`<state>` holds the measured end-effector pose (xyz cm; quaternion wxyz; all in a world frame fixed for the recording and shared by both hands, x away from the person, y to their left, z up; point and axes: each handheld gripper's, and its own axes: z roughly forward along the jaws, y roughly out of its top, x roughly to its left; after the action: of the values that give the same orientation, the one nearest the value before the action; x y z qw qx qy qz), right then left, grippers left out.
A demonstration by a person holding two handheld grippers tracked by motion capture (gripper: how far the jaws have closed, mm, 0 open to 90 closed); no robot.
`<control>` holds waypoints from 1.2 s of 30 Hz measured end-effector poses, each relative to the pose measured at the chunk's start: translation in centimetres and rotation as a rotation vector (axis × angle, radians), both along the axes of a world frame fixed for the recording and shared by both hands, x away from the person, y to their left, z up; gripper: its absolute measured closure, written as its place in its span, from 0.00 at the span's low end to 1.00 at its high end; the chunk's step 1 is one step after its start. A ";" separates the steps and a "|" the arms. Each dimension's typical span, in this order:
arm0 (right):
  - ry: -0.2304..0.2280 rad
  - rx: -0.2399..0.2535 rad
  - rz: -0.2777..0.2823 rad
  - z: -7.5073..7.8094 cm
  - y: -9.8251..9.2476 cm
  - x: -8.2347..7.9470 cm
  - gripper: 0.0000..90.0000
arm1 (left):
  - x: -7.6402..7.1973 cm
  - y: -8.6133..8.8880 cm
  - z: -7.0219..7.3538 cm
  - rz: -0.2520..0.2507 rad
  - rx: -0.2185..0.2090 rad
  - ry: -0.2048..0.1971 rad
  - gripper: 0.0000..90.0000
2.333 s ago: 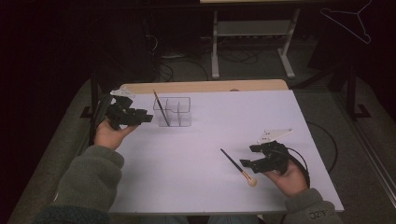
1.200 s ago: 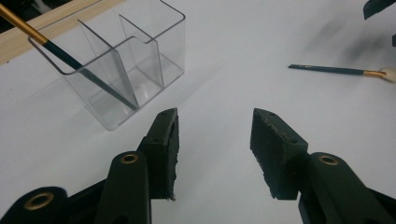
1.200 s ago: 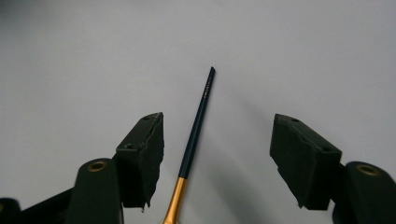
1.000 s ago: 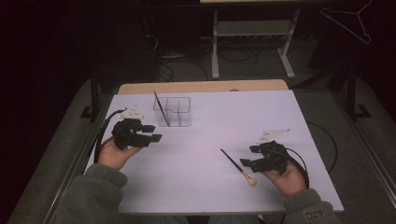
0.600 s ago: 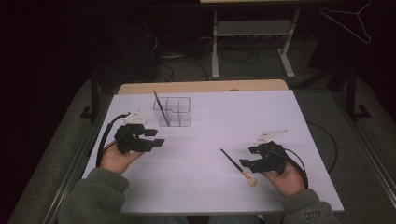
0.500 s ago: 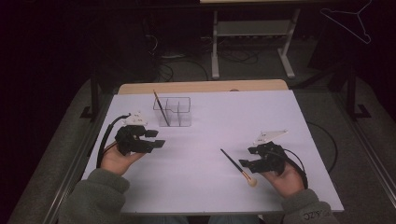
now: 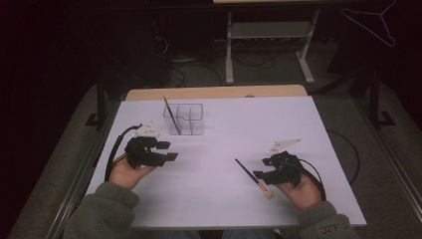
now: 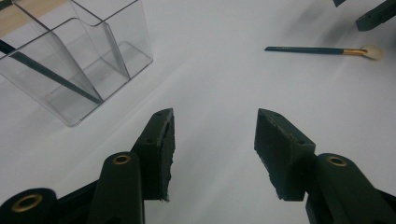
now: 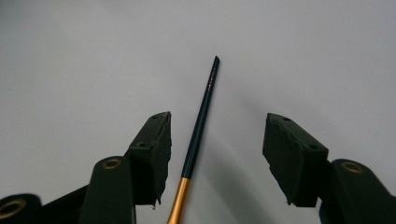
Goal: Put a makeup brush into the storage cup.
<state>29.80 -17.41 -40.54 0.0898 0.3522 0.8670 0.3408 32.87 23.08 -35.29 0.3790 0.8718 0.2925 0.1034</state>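
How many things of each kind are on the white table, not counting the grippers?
Brushes: 2, one lying on the table, one standing in the organizer
Clear organizer: 1
Total: 3

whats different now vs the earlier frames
The left gripper has drawn back from beside the clear organizer toward the person, empty, its jaws opening a little. The right gripper has kept its place, its jaws closing around the brush on the table but not yet pressing it. Organizer, the brush standing in it and table unchanged.
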 end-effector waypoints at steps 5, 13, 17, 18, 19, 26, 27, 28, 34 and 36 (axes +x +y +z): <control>0.017 -0.023 0.001 -0.4 0.5 0.1 0.48 | -0.1 0.0 -0.1 -0.006 -0.005 0.001 0.52; 0.035 -0.034 0.002 -0.9 1.1 -0.1 0.50 | -0.3 0.2 -0.2 -0.011 -0.009 -0.003 0.51; 0.040 -0.031 -0.002 -1.0 1.1 -0.2 0.50 | -0.3 0.3 -0.1 -0.003 -0.022 -0.004 0.51; 0.040 -0.031 -0.002 -1.0 1.1 -0.2 0.50 | -0.3 0.3 -0.1 -0.003 -0.022 -0.004 0.51; 0.040 -0.031 -0.002 -0.9 1.1 -0.3 0.50 | -0.3 0.3 -0.1 -0.003 -0.023 -0.004 0.51; 0.066 -0.038 -0.014 -1.2 1.4 -0.4 0.54 | -0.3 0.4 -0.1 -0.012 -0.015 -0.002 0.50; 0.066 -0.038 -0.014 -1.2 1.4 -0.4 0.54 | -0.3 0.4 -0.1 -0.012 -0.015 -0.002 0.50; 0.072 -0.043 -0.018 -1.3 1.5 -0.4 0.56 | -0.3 0.4 -0.1 -0.009 -0.019 0.001 0.50; 0.090 -0.057 -0.013 -1.8 1.8 -0.3 0.63 | -0.4 0.3 0.0 -0.017 -0.011 -0.004 0.50; 0.102 -0.062 -0.015 -1.9 2.0 -0.3 0.65 | -0.4 0.2 0.0 -0.013 -0.017 -0.004 0.50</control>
<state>29.50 -15.45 -42.46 0.0592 0.3725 0.8780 0.2946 32.44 23.32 -35.29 0.3878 0.8702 0.2871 0.1000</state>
